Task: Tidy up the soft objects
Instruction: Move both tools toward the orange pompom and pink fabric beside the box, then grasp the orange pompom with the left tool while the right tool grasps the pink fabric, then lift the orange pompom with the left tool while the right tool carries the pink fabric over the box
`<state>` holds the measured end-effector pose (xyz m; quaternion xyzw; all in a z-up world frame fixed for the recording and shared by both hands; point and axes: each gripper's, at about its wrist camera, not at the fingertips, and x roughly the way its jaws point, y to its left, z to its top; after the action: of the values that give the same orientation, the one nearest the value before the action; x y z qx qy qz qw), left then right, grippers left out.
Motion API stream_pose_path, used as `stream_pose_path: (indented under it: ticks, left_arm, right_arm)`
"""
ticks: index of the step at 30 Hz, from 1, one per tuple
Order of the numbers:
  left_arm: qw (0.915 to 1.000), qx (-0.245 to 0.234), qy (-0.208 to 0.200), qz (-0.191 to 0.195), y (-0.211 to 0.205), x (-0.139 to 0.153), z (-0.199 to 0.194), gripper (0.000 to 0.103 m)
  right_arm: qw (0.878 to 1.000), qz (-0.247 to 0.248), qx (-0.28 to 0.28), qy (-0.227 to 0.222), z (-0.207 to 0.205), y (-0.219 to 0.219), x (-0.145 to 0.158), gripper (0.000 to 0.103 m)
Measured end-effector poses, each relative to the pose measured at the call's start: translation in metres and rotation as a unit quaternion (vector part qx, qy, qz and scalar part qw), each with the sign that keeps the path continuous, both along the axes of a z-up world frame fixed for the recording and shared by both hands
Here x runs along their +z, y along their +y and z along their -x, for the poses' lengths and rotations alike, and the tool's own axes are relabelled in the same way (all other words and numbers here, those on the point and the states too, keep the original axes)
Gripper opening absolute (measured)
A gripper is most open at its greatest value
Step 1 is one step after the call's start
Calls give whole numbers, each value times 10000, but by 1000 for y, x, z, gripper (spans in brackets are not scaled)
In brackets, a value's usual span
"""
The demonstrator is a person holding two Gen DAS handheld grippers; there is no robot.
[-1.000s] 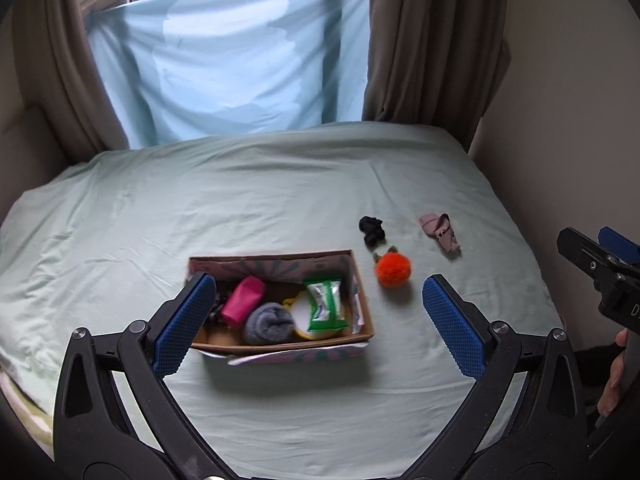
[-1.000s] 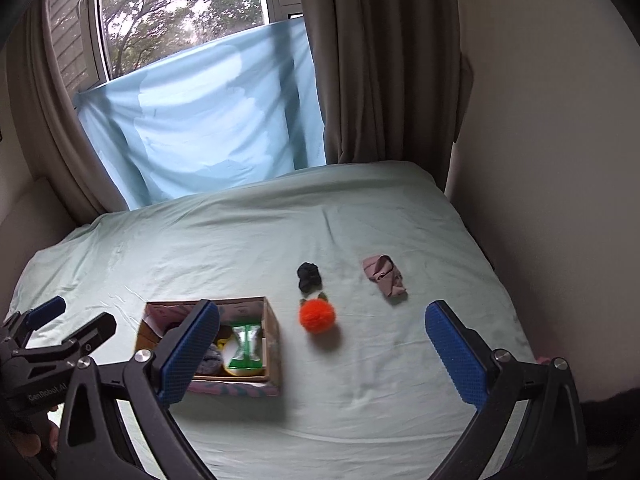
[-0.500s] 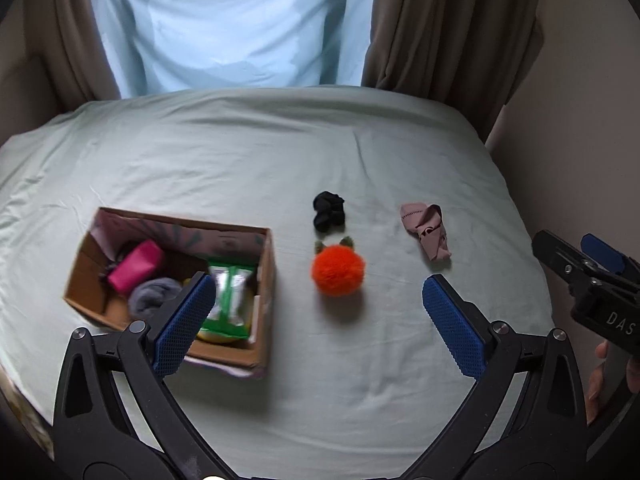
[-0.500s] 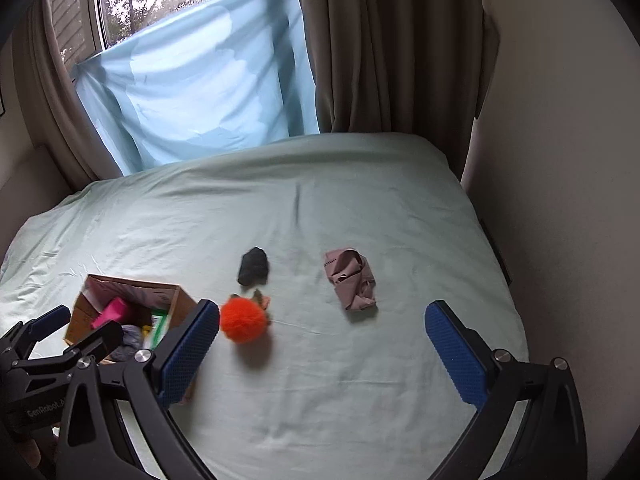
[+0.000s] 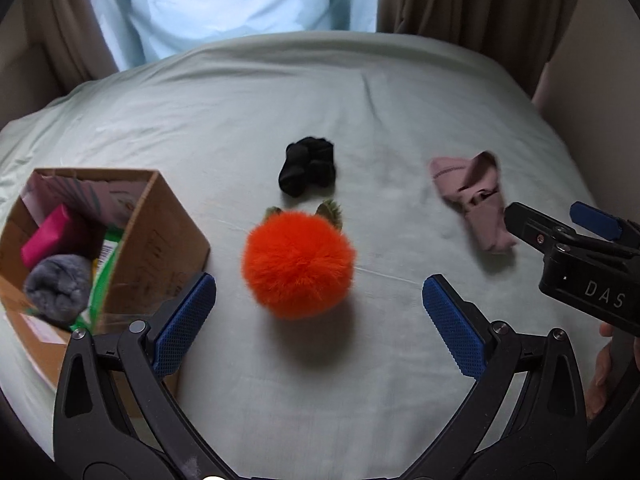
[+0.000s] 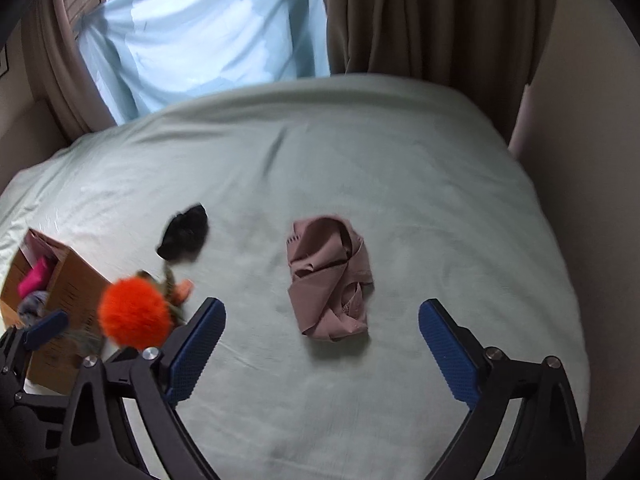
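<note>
An orange fluffy ball [image 5: 298, 264] lies on the bed between the blue pads of my open left gripper [image 5: 318, 326], just ahead of them; it also shows in the right wrist view [image 6: 134, 314]. A black sock bundle [image 5: 307, 170] lies beyond it. A crumpled pink cloth [image 6: 328, 278] lies ahead of my open, empty right gripper [image 6: 320, 354]; in the left wrist view the cloth [image 5: 472, 198] sits by the right gripper [image 5: 560, 236]. A cardboard box [image 5: 160, 236] at the left holds a pink roll, a grey roll and a green packet.
The pale green bed sheet [image 6: 360, 152] covers the whole surface. Brown curtains [image 6: 420, 16] and a light blue sheet [image 6: 208, 28] hang over the window at the far end. A wall [image 6: 592, 120] runs along the bed's right side.
Both grippers have moved forward and down toward the bed. The orange ball now sits between the left pads, and the pink cloth is nearer the right gripper. Both stay open.
</note>
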<state>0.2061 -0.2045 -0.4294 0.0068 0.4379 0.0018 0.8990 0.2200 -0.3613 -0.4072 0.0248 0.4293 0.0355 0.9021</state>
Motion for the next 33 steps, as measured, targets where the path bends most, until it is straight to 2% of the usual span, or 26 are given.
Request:
stream_pose_path:
  ticks: [4,7,12,15,18,20,24,27,33]
  left_arm:
    - [9995,188,-26,-241,-1,-31,-16,103]
    - [9993,276,-45,-250,2,-46,-28,99]
    - [9993,286,1,-253,2,-57,-45,85]
    - [9991,298,-6,-287,1,-61,-50,80]
    - [9991,299,69,-291,-1,-66,-53,66]
    - [9991,280,181,-263,-1,-70,-55,52]
    - [9991,316,255,-102,6,-71,-59,40]
    - [9993,296,223,27,12,-67,-61,36]
    - [9997,225,48,82,14,-57,-60,34]
  right_arm:
    - [9998,0,149,153,-21,-2,-33,95]
    - [9994,-60,245,226,-38,-3,-49,82]
    - [9991,-49,334,244,-59,-2,-63,79]
    - [9991,-2,369,213,-67,-2,-65,75]
    - [9991,111,370,166,-70,0,-67,71]
    - [9992,145,334,132,-71,2,-68,69]
    - [9993,184,302,97,-70,6,-69,55]
    - [9994,217,267,83,-70,7,-67,46]
    - [9996,140,223,70,-69,5,-63,33]
